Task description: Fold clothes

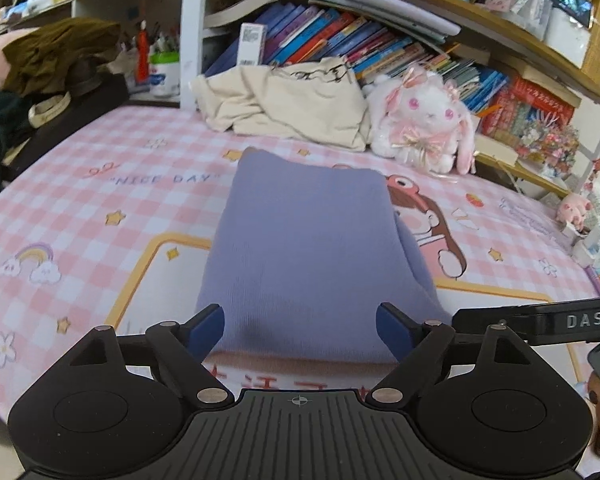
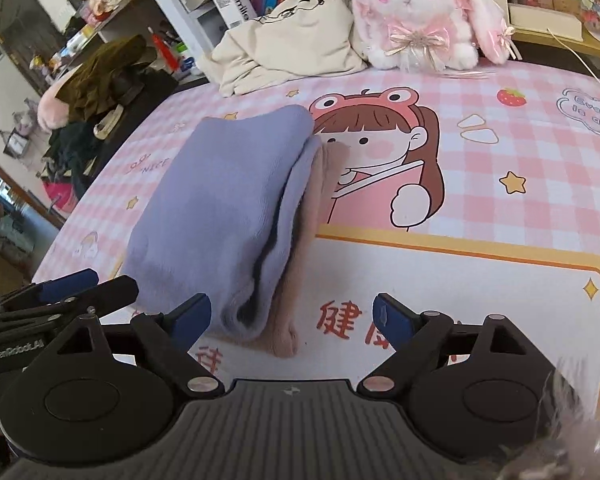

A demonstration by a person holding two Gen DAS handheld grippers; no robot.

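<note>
Left wrist view: the left gripper (image 1: 300, 330) and right gripper (image 2: 291, 322) both hang wide open and empty at the near edge of the folded lavender sweater (image 1: 300, 248), which lies on the pink checked surface (image 1: 100, 208) printed "NICE DAY". The fold looks finished; next likely comes setting it aside. Gripper bodies read "DAS" and "GenRobot.AI".

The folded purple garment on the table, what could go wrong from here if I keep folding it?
The purple garment is folded with its right edge gaping open near you, over a pink layer underneath. Pinching only the top layer could undo the fold. Both the left gripper and right gripper are open and close together at the near edge, so they might bump. Pushing the bundle away could slide it into the cream cloth and plush bunny.
</note>
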